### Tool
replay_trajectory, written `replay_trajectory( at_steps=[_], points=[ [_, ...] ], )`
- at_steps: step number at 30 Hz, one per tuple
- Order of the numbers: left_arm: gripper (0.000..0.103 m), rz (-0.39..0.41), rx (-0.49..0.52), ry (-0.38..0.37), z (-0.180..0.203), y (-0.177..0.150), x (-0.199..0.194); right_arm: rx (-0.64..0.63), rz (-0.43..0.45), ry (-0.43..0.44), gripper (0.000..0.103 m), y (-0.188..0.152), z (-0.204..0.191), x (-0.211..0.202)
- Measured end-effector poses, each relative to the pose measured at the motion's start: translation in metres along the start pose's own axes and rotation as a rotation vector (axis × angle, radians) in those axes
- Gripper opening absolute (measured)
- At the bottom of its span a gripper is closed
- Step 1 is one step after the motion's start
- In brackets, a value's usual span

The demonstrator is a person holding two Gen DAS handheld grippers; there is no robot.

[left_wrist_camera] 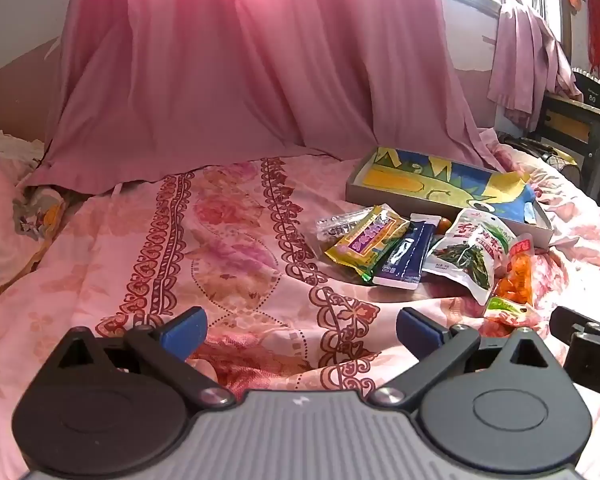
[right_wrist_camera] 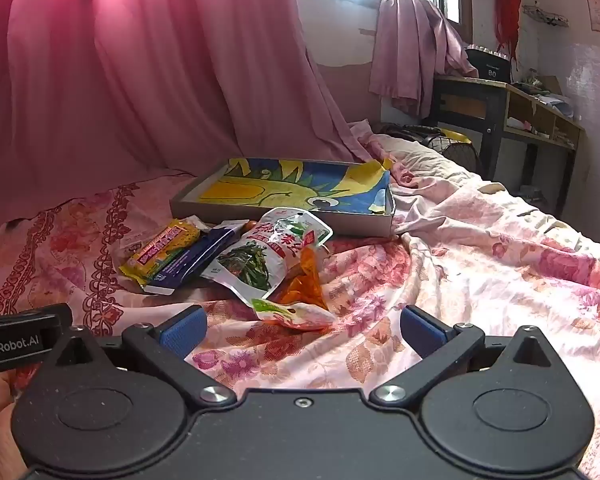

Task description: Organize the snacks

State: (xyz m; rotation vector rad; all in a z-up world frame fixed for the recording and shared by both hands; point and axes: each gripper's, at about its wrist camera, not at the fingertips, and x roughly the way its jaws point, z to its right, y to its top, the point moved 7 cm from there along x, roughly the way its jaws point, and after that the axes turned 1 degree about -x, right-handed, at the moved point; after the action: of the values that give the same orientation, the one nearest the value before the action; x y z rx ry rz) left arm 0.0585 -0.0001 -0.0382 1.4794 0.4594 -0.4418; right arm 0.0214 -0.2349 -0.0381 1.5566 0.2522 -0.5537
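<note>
Snack packets, heaped on a bed (left_wrist_camera: 228,240) with a pink floral cover, just before a shallow box (left_wrist_camera: 420,196); yellow packet (left_wrist_camera: 366,242), long axis running from near-left to far-right in the left wrist view; dark blue packet (left_wrist_camera: 406,256) beside it on its right, roughly parallel, its near end white-edged; white pouch with green vegetable print (left_wrist_camera: 470,254) overlapping the blue one's right side, long axis tilted toward the near right; orange packet (left_wrist_camera: 514,284) at the right of the heap, partly under the white pouch, green-and-white end nearest the camera; a clear wrapper (left_wrist_camera: 340,222) at the far left of the heap, contents too small to tell.

Box: open, low grey walls, yellow-and-blue printed lining, long side facing the heap, near wall touching or just behind the packets; its right corner carries a loose yellow flap.

Open room: wide bare bedcover left of the heap; rumpled cover right of it; pink curtain (left_wrist_camera: 228,60) closing the far side.

Left tongs (left_wrist_camera: 302,330): spread wide, nothing between them; heap lies ahead and to the right, well apart. Right tongs (right_wrist_camera: 304,330): spread wide, nothing gripped; orange packet (right_wrist_camera: 300,292) lies just ahead, near the gap, white pouch (right_wrist_camera: 268,256) behind it.
</note>
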Motion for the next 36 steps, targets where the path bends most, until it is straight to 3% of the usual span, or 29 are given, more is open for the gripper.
replay_trajectory(
  at_steps=[36],
  points=[
    [0.103, -0.002, -0.005, -0.002, -0.0003, 0.0, 0.0001, 0.014, -0.009, 0.005, 0.102, -0.0005, 0.0018, 0.0027]
  ],
)
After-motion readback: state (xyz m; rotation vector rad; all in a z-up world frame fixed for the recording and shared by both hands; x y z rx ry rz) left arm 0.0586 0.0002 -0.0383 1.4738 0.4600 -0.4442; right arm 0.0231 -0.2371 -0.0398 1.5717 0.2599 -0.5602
